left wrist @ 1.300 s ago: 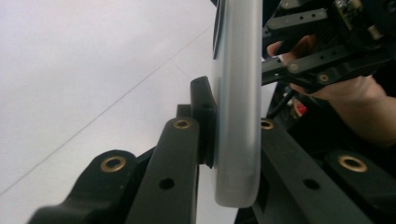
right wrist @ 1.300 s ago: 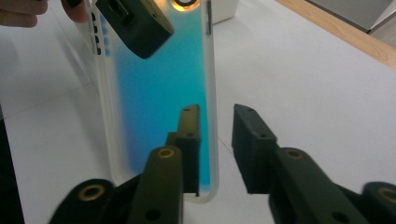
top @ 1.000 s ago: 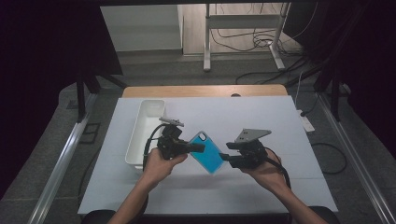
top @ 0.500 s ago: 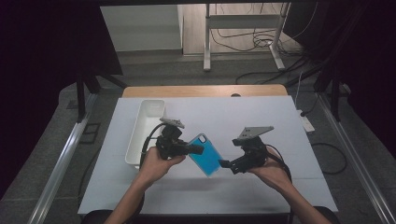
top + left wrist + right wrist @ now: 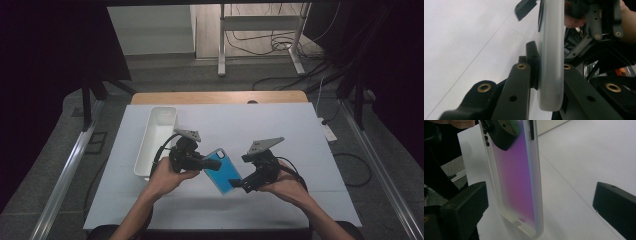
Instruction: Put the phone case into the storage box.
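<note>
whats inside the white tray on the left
The white tray looks empty: the high view shows a bare pale floor along most of it. Its near end is covered by the left hand-held gripper and its cable, so that part cannot be checked.

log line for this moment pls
left claw: shut on phone case | right claw: just opened, case between jaws, not gripped | white bin: beside left hand

A white sheet covers the bench point(image 5: 300, 130), leaving a strip of bare wood along the far edge. A long white tray point(image 5: 156, 140) lies on the sheet near its left side.
</note>
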